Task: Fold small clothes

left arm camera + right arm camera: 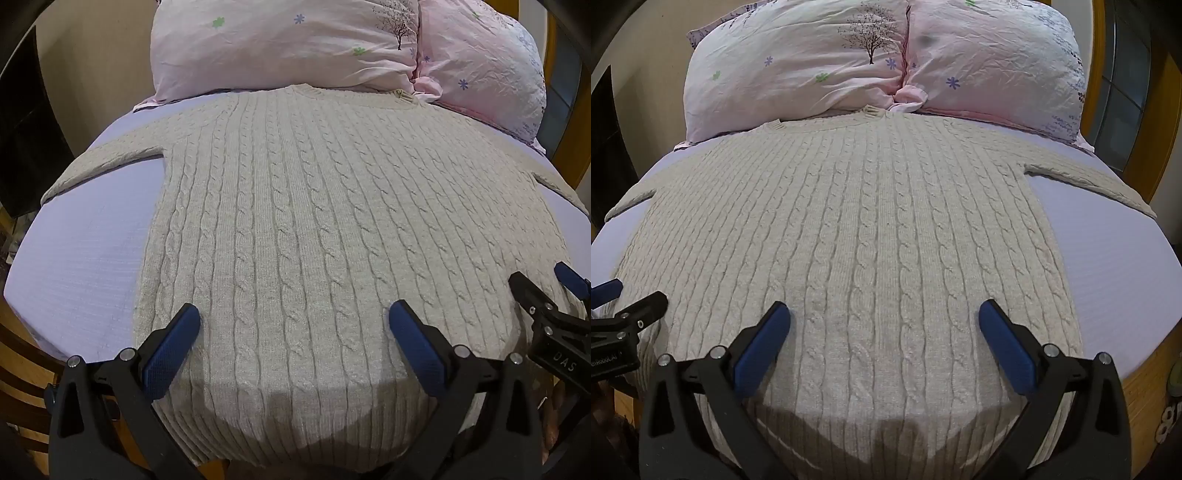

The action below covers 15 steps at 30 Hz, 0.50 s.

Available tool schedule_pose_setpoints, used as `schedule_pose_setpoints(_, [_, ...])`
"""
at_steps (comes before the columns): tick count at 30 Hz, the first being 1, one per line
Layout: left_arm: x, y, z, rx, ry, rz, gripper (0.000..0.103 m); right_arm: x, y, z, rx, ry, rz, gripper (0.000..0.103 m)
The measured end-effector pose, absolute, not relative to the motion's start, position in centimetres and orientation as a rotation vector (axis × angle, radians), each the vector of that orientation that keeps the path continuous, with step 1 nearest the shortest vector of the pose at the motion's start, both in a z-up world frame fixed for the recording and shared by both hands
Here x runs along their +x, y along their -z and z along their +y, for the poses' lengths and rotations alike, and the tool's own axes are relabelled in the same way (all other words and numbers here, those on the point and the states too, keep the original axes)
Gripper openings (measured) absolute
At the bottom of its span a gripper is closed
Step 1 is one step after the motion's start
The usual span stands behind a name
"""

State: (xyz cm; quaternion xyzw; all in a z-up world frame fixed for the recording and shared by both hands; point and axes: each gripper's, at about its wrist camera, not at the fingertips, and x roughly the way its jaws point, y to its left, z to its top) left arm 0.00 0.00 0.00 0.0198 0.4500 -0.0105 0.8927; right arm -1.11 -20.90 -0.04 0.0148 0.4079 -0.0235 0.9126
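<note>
A cream cable-knit sweater (295, 221) lies flat on a lilac bed sheet (85, 251), collar toward the pillows, both sleeves spread out sideways. It also fills the right wrist view (871, 236). My left gripper (295, 317) is open and empty over the sweater's hem, left of centre. My right gripper (884, 314) is open and empty over the hem, right of centre. The right gripper shows at the right edge of the left wrist view (539, 291). The left gripper shows at the left edge of the right wrist view (624, 295).
Two pink flowered pillows (280, 48) (993, 62) lie against the head of the bed, touching the sweater's collar. A wooden bed frame (1145, 384) borders the sheet (1108, 258). A window (1126, 88) is at the right.
</note>
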Motion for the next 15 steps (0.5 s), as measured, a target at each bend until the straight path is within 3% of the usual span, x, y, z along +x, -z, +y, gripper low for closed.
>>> schedule_pose_setpoints(15, [0.00,0.00,0.00,0.042,0.021,0.931,0.102,-1.17,0.01,-20.95,0.030,0.048,0.838,0.101])
